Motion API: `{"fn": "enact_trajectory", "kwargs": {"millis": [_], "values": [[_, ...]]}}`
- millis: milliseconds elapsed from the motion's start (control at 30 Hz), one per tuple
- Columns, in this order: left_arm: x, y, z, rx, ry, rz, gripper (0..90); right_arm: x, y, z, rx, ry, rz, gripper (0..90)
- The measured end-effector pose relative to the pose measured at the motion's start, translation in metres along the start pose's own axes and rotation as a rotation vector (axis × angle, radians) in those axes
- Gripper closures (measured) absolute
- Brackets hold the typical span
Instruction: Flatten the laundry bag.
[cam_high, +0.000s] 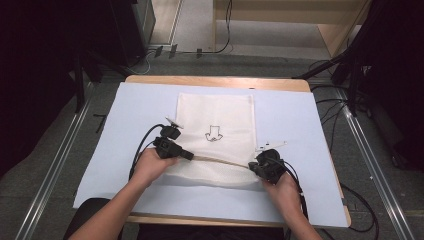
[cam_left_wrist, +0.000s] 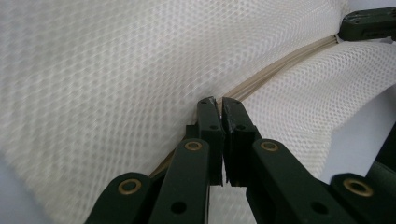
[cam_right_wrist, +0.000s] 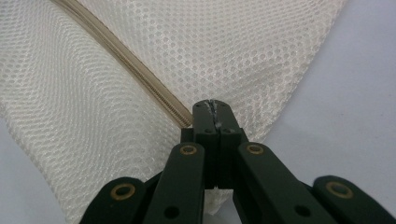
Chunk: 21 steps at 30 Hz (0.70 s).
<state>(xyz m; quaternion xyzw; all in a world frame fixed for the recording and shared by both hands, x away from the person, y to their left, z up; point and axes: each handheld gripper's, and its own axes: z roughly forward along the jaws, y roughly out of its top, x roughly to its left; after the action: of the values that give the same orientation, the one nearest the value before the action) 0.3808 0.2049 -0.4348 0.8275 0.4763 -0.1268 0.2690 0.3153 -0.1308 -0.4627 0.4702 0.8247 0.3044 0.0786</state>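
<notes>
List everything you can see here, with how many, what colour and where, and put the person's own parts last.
mesh bag: one, white, flat on the middle of the table, small dark outline drawing at its centre
zipper: one, beige, along the bag's near end, stretched between the two grippers
sheet: one, pale blue, covering most of the table top under the bag
table: one, light wood, edge showing at the far side
left gripper: one, black, shut on the zipper's left end
right gripper: one, black, shut on the zipper's right end
hands: two, one holding each gripper, forearms entering from the bottom of the high view
</notes>
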Motion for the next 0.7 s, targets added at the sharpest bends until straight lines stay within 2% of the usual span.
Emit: {"fn": "enact_trajectory", "kwargs": {"millis": [233,400,433,533,567,633,700], "values": [[0.019,-0.015,-0.020,-0.029,-0.011,-0.029,89.3,-0.001,-0.001,0.000,-0.007,0.007,-0.007,90.0],[0.032,-0.026,-0.030,-0.042,0.007,-0.042,89.3,-0.002,-0.001,0.000,-0.007,0.010,-0.006,90.0],[0.037,-0.030,-0.033,-0.053,0.002,-0.064,89.3,-0.002,-0.001,0.000,-0.007,0.012,-0.007,90.0],[0.046,-0.036,-0.039,-0.067,0.000,-0.078,89.3,-0.002,-0.001,0.000,-0.007,0.015,-0.006,90.0],[0.049,-0.040,-0.041,-0.066,0.013,-0.077,89.3,-0.002,-0.001,0.000,-0.008,0.015,-0.002,90.0],[0.054,-0.045,-0.044,-0.081,-0.006,-0.094,89.3,-0.002,-0.001,0.000,-0.008,0.016,-0.002,90.0],[0.055,-0.047,-0.046,-0.086,0.001,-0.098,89.4,-0.002,-0.001,0.000,-0.007,0.016,-0.001,90.0]]}}
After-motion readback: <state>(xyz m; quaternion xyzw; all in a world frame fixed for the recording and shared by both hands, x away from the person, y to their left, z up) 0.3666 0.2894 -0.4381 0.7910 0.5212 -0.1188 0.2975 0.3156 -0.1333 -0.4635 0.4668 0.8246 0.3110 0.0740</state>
